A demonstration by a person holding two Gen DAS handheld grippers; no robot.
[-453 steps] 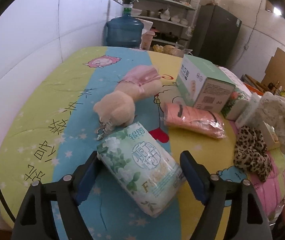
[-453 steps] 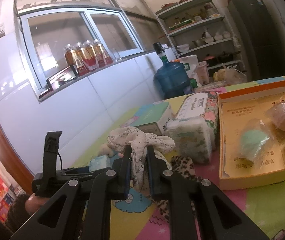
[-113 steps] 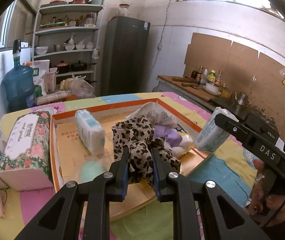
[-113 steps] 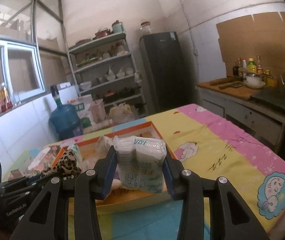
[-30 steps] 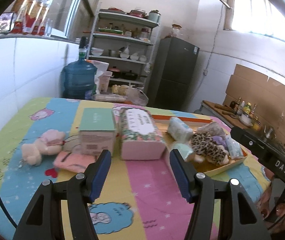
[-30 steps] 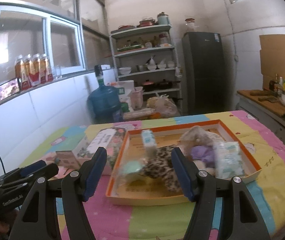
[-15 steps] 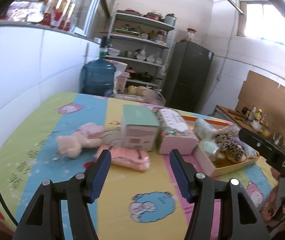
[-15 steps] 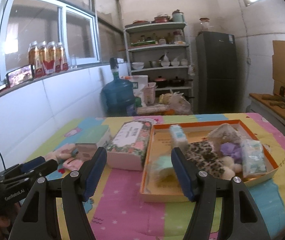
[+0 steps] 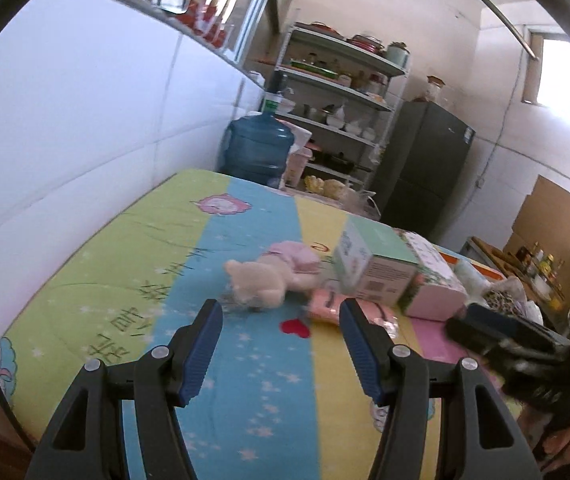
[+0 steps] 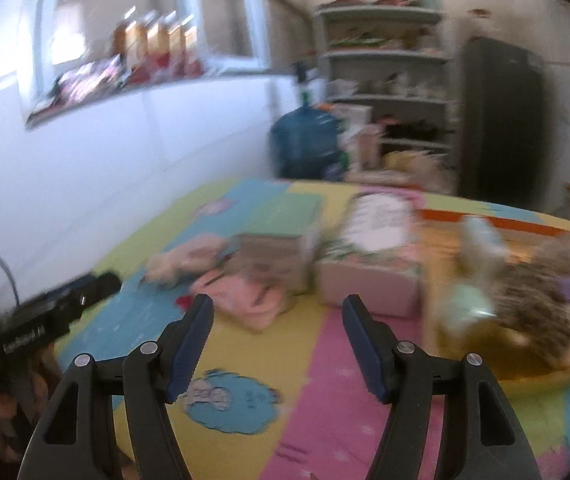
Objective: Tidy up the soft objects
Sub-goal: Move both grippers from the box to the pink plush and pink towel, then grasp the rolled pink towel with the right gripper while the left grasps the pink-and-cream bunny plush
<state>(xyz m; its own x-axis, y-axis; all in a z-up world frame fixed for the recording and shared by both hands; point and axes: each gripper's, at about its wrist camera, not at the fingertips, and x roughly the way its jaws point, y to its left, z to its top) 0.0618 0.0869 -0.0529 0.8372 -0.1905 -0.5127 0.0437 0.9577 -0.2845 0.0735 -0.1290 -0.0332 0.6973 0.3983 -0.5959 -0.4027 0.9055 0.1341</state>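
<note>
**Status Log: Both Grippers Empty, Two Soft Items Outstanding**

**Left wrist view.** I recorded the left gripper with its jaws spread wide and nothing between them, held above the cartoon-printed striped mat. The cream-and-pink plush bear lay on its side on the blue stripe, ahead of the fingers and apart from them. Just beside it lay the flat pink cloth packet in clear wrap, partly hidden behind the right finger. Behind both stood the mint-topped cardboard carton, touching the floral pink tissue box. The right gripper's body was visible at the frame's right edge.

**Right wrist view.** This frame was motion-blurred. I noted the right gripper likewise wide open and empty. The pink packet and the bear lay left of centre. The orange-rimmed cardboard tray sat at right, already holding a leopard-print fabric piece and other soft goods I could not identify.

**Handling assessment.** I judged the bear light, compressible and robust; I would have gripped it across the torso, where stuffing gives the pads purchase. I expected the wrapped packet to be slippery and floppy, and would have pinched it across its short width near the middle.
</note>
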